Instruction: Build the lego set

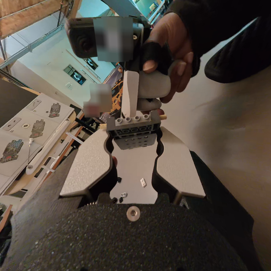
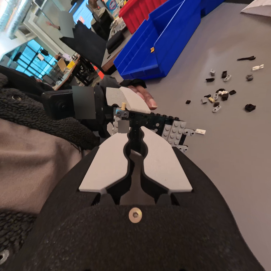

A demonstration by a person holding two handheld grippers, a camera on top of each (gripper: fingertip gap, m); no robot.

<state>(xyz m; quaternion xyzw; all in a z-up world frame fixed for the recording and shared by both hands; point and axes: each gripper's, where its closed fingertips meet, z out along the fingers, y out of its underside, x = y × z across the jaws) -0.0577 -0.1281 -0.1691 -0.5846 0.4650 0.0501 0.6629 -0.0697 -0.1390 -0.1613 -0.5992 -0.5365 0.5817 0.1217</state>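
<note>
Left fingers (image 1: 132, 135) and right fingers (image 2: 135, 134) both clamp the lego model (image 2: 155, 121) above bare table (image 2: 220, 161)

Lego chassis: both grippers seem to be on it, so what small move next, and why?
Probably keep the left gripper clamped on the lego chassis and press gently with the right gripper. Its fingertips close around a black part on the build, which looks held off the table; seating isn't visible.

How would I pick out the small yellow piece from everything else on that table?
Find the blue bin at the back of the grey table, beside the red bin. The small yellow piece sits on the blue bin's sloped front, apart from the black, grey and white loose pieces scattered on the tabletop.
</note>
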